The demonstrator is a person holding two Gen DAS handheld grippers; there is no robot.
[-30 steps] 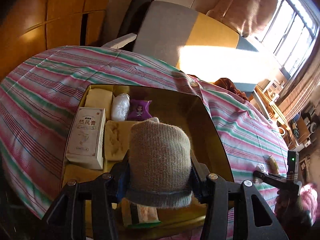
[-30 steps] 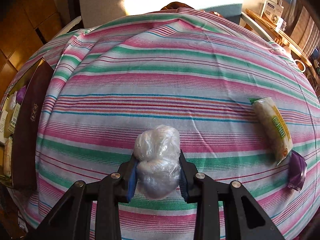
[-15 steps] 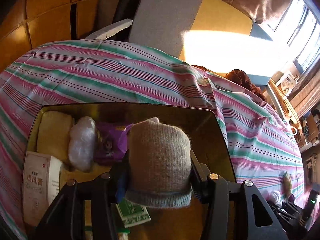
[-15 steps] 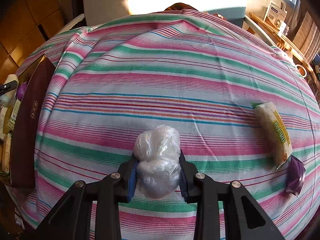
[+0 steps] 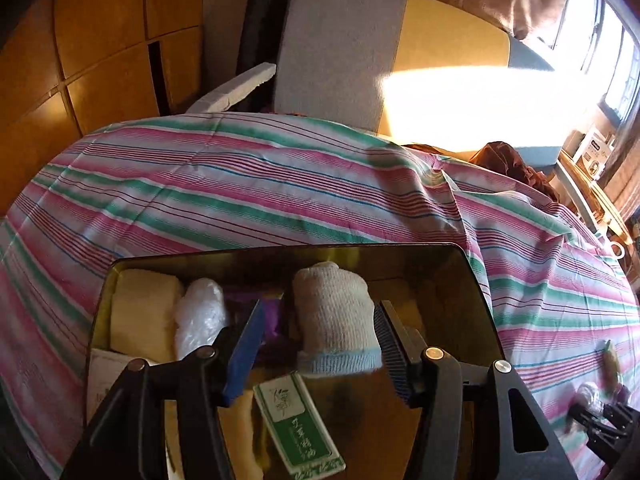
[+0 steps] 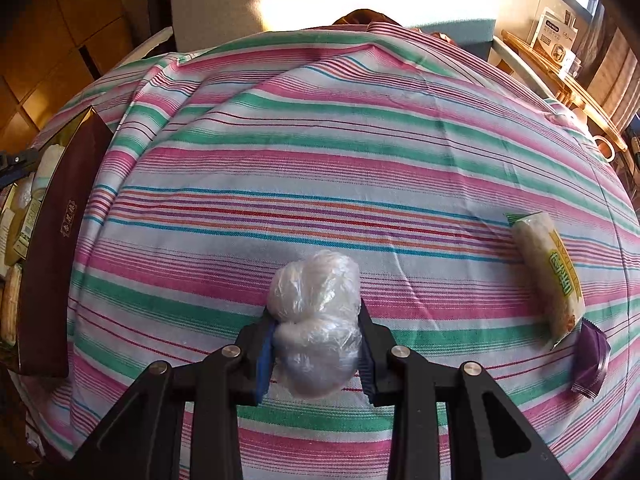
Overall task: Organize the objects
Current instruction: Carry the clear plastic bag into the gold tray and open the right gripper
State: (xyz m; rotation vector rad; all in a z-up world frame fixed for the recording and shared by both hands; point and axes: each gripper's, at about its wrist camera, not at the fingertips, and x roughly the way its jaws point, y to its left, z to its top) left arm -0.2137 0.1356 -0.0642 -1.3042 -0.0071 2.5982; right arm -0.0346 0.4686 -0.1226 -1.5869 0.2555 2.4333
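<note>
My left gripper [image 5: 320,314] hangs over the open gold tin [image 5: 476,304], and its jaws are opening. A rolled beige sock with a blue cuff [image 5: 334,316] stands between them inside the tin. It leans on the right pad, and a gap shows at the left pad. My right gripper [image 6: 316,316] is shut on a ball wrapped in clear plastic [image 6: 316,312], just above the striped cloth [image 6: 320,160].
The tin also holds a yellow pack [image 5: 140,316], a plastic-wrapped ball [image 5: 200,320], a purple sachet [image 5: 272,316] and a green-and-white box [image 5: 300,424]. On the cloth lie a long snack packet [image 6: 548,272] and a purple sachet [image 6: 592,360]. The tin's maroon wall [image 6: 52,240] stands at the left.
The left gripper moved farther over the tin and its jaws spread, so the left pad has come off the sock. The right gripper and its plastic ball stayed put.
</note>
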